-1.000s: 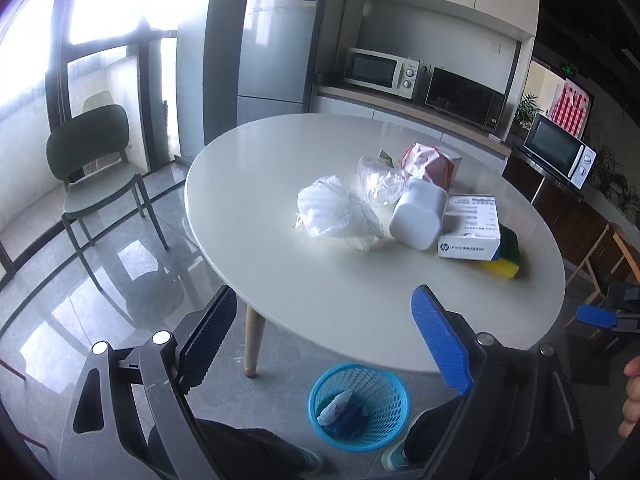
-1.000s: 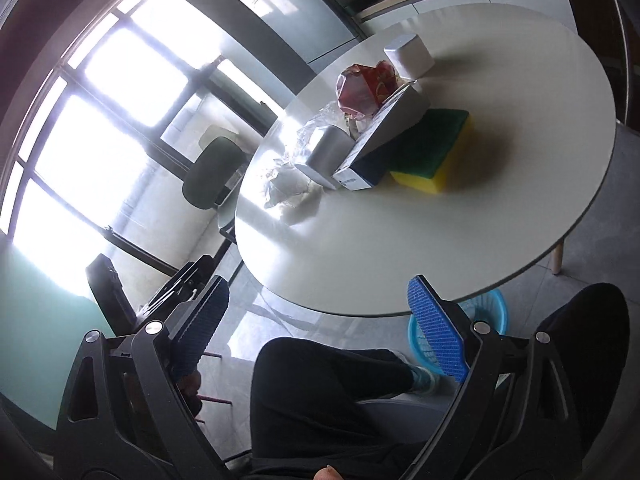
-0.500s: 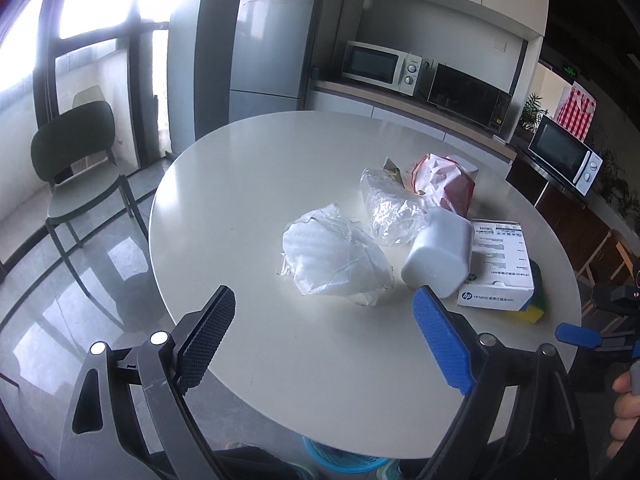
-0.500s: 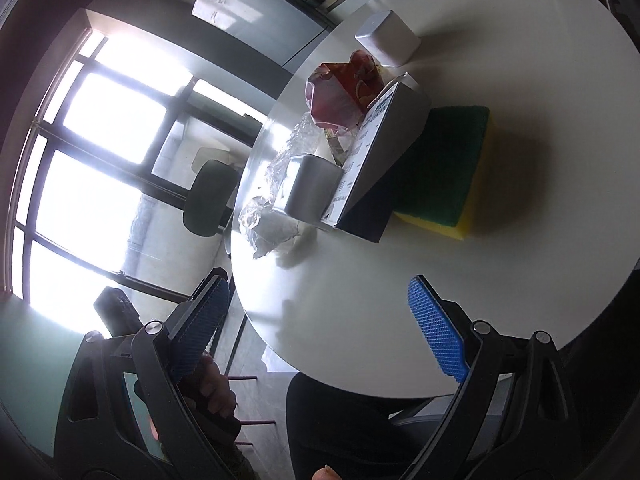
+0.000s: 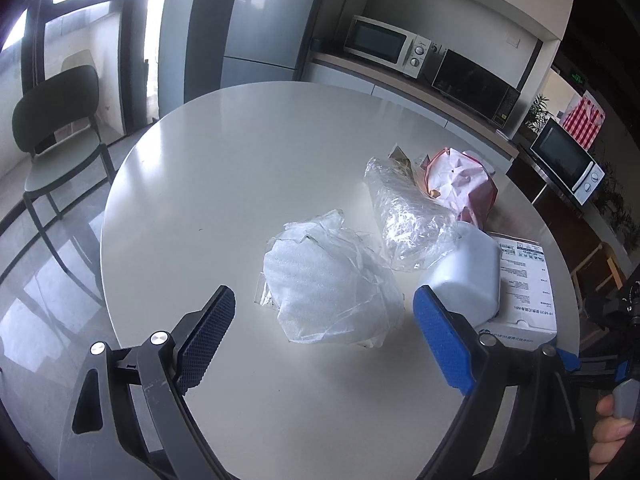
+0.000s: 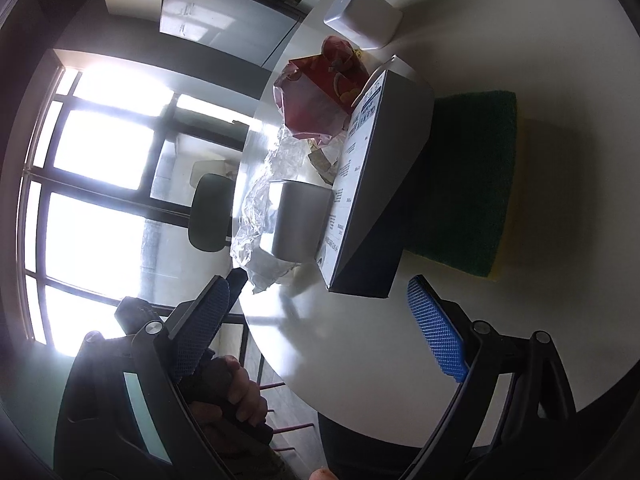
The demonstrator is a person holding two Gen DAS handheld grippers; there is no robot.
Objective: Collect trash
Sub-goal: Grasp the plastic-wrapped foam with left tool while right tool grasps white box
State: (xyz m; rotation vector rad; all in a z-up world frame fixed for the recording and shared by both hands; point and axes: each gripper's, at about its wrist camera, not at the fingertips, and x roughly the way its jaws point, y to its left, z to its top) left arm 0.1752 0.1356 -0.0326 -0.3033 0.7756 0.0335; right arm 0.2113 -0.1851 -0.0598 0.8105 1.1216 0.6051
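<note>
On the round white table (image 5: 224, 184) lie a crumpled white foam wrap in clear film (image 5: 332, 284), a clear plastic bag (image 5: 404, 212) and a red and pink paper bag (image 5: 460, 184). My left gripper (image 5: 324, 340) is open and empty, just short of the white wrap, which lies between its jaws' lines. My right gripper (image 6: 320, 328) is open and empty over the table's edge, facing a white printed box (image 6: 380, 172). The wrap (image 6: 264, 264), the clear bag (image 6: 260, 196) and the red bag (image 6: 316, 96) also show in the right wrist view.
A white plastic container (image 5: 464, 276) leans on the box (image 5: 524, 284). A green and yellow sponge (image 6: 468, 188) lies behind the box, and a small white box (image 6: 360, 12) farther off. A dark chair (image 5: 56, 128) stands at the left. Microwaves (image 5: 384, 44) line the back counter.
Both grippers have moved forward over the table toward the trash. The blue bin on the floor has dropped out of view. Both stay open.
</note>
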